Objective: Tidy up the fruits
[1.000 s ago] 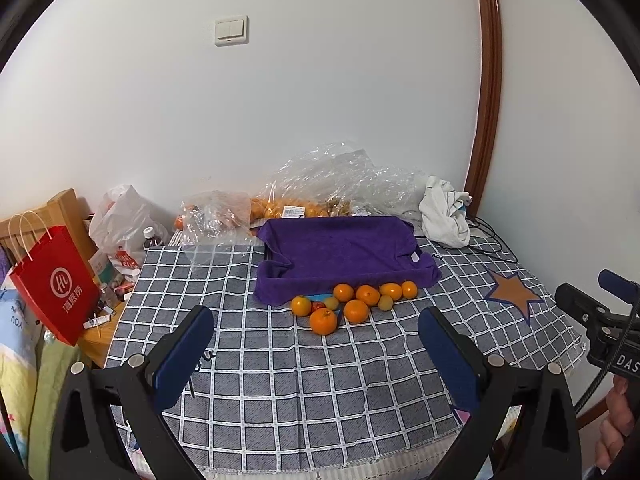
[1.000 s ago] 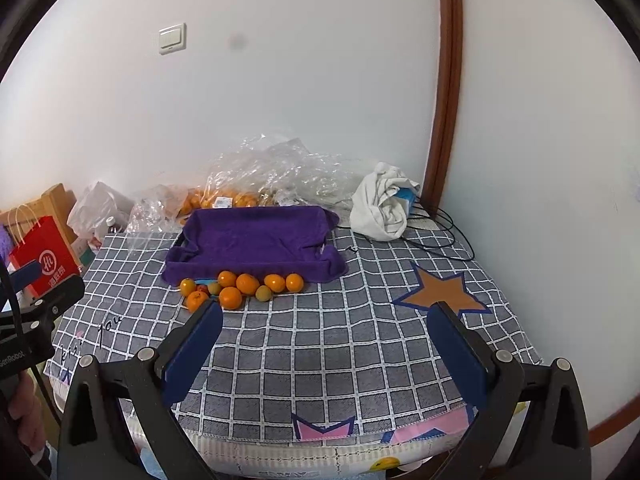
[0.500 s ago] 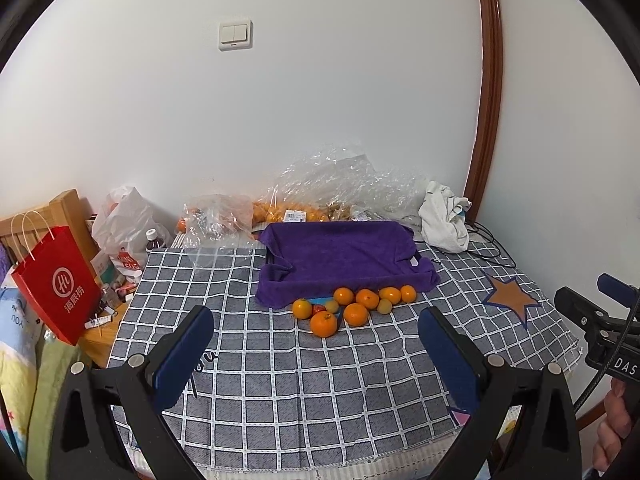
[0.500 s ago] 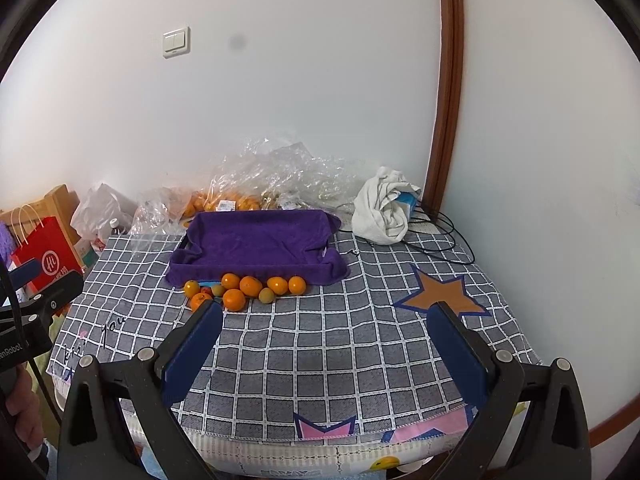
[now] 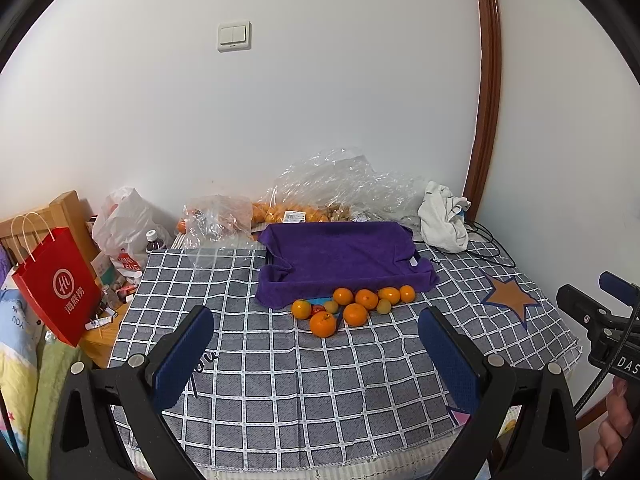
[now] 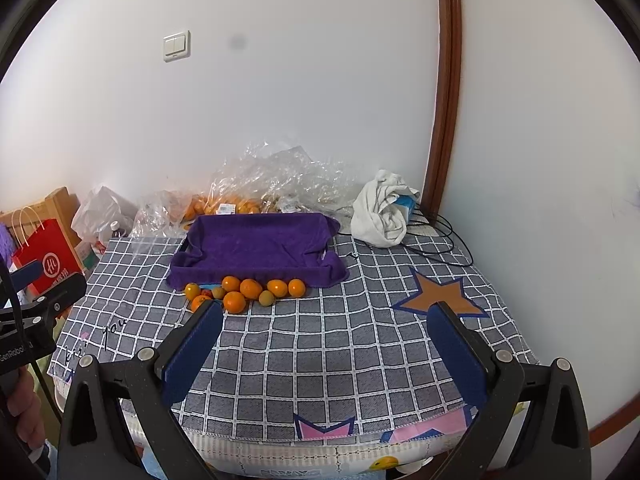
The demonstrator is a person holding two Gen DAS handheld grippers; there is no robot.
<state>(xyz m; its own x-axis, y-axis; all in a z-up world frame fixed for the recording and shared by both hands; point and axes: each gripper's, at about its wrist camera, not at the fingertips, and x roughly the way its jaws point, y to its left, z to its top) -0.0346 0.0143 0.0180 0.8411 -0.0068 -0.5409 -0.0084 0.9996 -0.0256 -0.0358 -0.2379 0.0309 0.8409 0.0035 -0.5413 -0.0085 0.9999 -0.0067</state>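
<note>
Left gripper [image 5: 316, 344]: jaws wide apart, holding nothing, above the near part of the checked cloth; the fruit lies well beyond the blue pads.
Right gripper [image 6: 326, 336]: jaws wide apart, holding nothing, above the near edge of the worktop; its left pad overlaps the nearest fruit in the right wrist view.
Fruits [image 5: 352, 304]: a loose cluster of oranges and a few smaller greenish ones on the cloth, just in front of the purple tray; one small red fruit [image 5: 318, 309] sits among them.
Largest orange [image 5: 323, 324]: nearest to the grippers, at the front left of the cluster.
Purple tray [image 5: 340, 256]: a shallow tray draped in a purple towel, in the middle of the worktop toward the wall; no fruit is seen inside it.
Checked cloth [image 5: 280, 380]: grey with white lines, covers the worktop; an orange star [image 5: 510, 295] is printed at its right side.
Plastic bags [image 5: 340, 184]: crumpled clear bags behind the tray against the wall, with more oranges inside.
White rag [image 5: 444, 218]: bunched at the back right corner, beside black cables.
Red paper bag [image 5: 56, 280]: stands off the left edge of the worktop.
Light switch [image 5: 234, 36]: on the white wall above.
</note>
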